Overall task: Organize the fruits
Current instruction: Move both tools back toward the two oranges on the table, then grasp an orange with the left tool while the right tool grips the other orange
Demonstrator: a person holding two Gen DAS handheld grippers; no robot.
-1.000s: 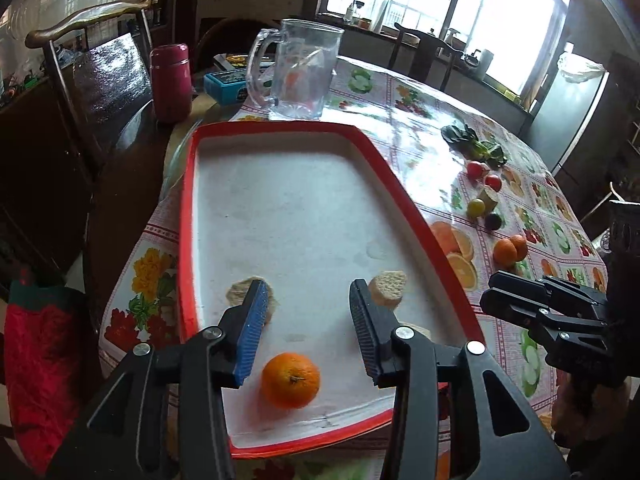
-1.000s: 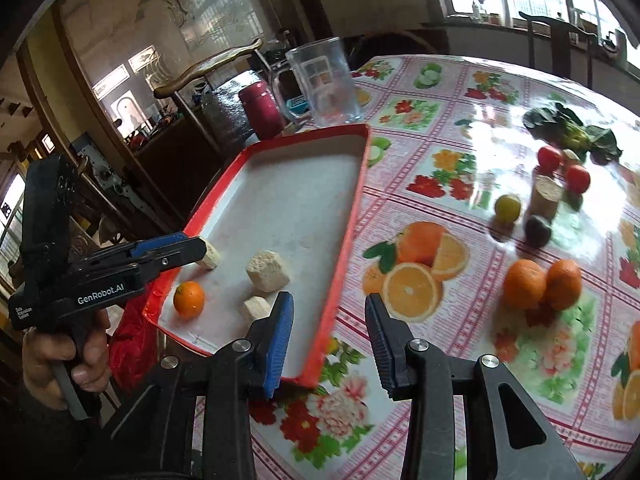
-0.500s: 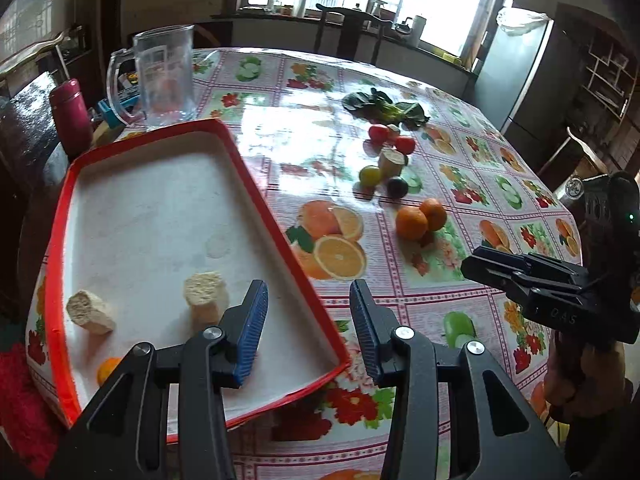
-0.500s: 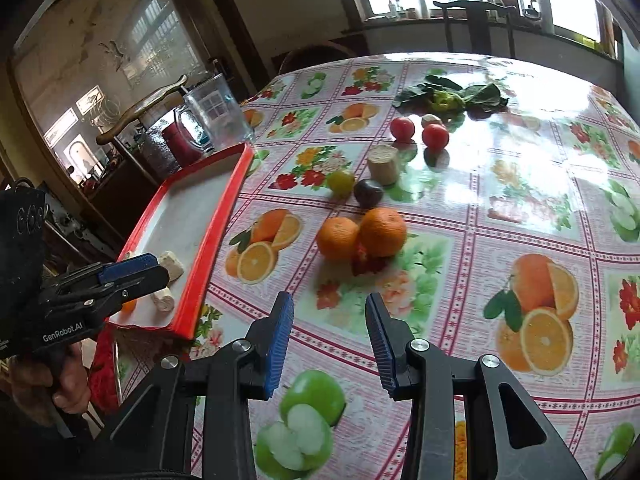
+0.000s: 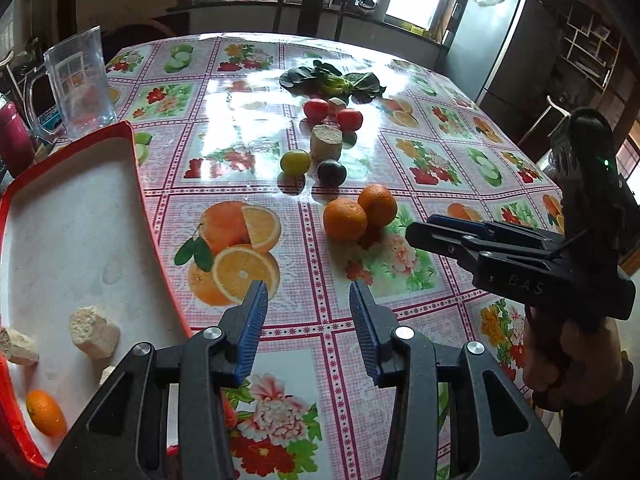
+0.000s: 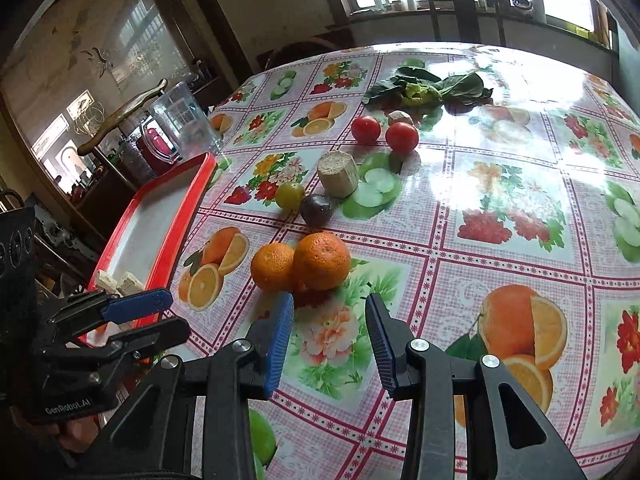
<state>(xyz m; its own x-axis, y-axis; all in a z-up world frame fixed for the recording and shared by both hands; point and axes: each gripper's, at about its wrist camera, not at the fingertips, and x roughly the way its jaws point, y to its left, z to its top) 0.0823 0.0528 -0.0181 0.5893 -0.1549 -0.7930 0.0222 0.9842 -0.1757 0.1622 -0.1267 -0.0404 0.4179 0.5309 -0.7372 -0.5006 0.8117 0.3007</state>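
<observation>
Two oranges (image 5: 358, 211) (image 6: 302, 261) lie touching in the middle of the fruit-print tablecloth. Behind them sit a green fruit (image 5: 295, 162) (image 6: 289, 195), a dark purple fruit (image 5: 331, 172) (image 6: 317, 209), a beige cut chunk (image 5: 326, 143) (image 6: 338, 174) and two tomatoes (image 5: 333, 114) (image 6: 384, 132). The red-rimmed white tray (image 5: 142, 200) (image 6: 176, 236) at the left holds a small orange (image 5: 45, 412) and several beige chunks (image 5: 94, 332). My left gripper (image 5: 307, 322) is open and empty over the cloth beside the tray's corner. My right gripper (image 6: 329, 336) is open and empty just short of the oranges.
A clear plastic jug (image 5: 78, 84) (image 6: 182, 120) and a red flask (image 5: 14, 138) stand behind the tray. Leafy greens (image 5: 332, 80) (image 6: 428, 86) lie at the far side. Chairs (image 5: 306, 8) ring the table, and a hand (image 5: 560, 356) holds the right gripper.
Both grippers have swung to the right, off the tray and toward the fruit in the table's middle. Their jaws have kept the same gap, and nothing has been picked up.
</observation>
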